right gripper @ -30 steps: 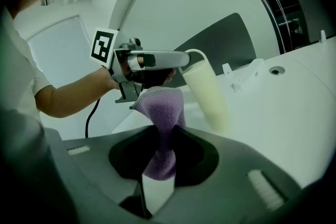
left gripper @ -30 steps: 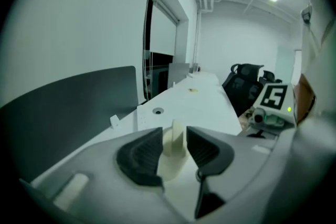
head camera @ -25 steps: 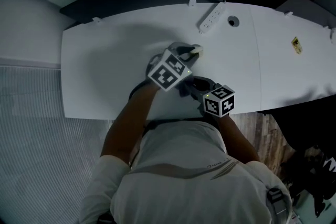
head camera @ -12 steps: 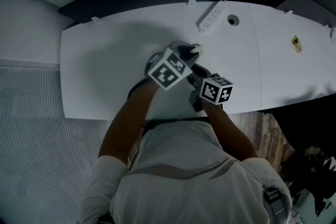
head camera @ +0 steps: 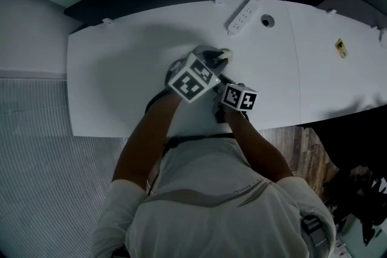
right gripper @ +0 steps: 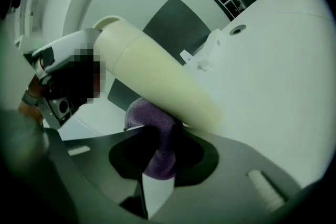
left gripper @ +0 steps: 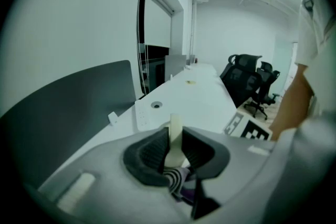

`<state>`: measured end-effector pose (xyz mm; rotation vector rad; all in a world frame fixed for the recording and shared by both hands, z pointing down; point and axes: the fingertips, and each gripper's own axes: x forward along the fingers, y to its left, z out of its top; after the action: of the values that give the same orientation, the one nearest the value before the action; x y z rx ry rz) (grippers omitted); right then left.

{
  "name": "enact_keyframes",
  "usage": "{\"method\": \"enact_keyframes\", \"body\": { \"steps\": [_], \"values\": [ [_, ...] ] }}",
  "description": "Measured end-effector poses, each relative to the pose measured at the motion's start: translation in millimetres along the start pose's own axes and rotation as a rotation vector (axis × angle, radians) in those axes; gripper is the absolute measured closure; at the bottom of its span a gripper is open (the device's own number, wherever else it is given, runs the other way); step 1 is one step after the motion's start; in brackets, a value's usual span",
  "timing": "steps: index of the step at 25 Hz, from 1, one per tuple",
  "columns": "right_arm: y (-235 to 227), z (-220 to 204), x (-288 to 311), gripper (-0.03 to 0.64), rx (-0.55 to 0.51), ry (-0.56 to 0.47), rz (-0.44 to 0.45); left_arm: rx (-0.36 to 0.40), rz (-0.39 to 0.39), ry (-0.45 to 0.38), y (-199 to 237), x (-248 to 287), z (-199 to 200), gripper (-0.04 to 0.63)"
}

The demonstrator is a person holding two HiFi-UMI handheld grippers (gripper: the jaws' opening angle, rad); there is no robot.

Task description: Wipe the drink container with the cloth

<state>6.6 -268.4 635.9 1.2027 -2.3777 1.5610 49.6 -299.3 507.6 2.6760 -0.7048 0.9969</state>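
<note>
Right claw (right gripper: 161,139) with cloth (right gripper: 149,115) now closer, against drink container (right gripper: 157,81).

Head view steeply down, gripper views close, all sharing desk (head camera: 121,69)

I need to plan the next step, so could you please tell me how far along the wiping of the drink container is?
Done: the left gripper grips the cream drink container, tilted above the table; the right gripper grips the purple cloth. In hand: the cloth touches the container's lower side. Left: the rest of the wiping; how much is already clean I cannot tell.
</note>
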Motion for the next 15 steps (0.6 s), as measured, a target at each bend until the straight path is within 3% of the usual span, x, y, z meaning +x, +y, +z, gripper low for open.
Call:
{"method": "enact_keyframes", "body": {
  "steps": [5,10,15],
  "values": [
    [-11,-7,9,0.528,-0.042,0.021,-0.029,0.003,0.001,0.019,0,1,0,0.523],
    [-1,-19,-16,0.528,0.019,0.058,0.033,0.008,-0.003,0.015,-2,3,0,0.523],
    [26,-16,-70,0.528,0.123,-0.041,0.108,0.011,-0.007,0.026,1,1,0,0.523]
  ]
}}
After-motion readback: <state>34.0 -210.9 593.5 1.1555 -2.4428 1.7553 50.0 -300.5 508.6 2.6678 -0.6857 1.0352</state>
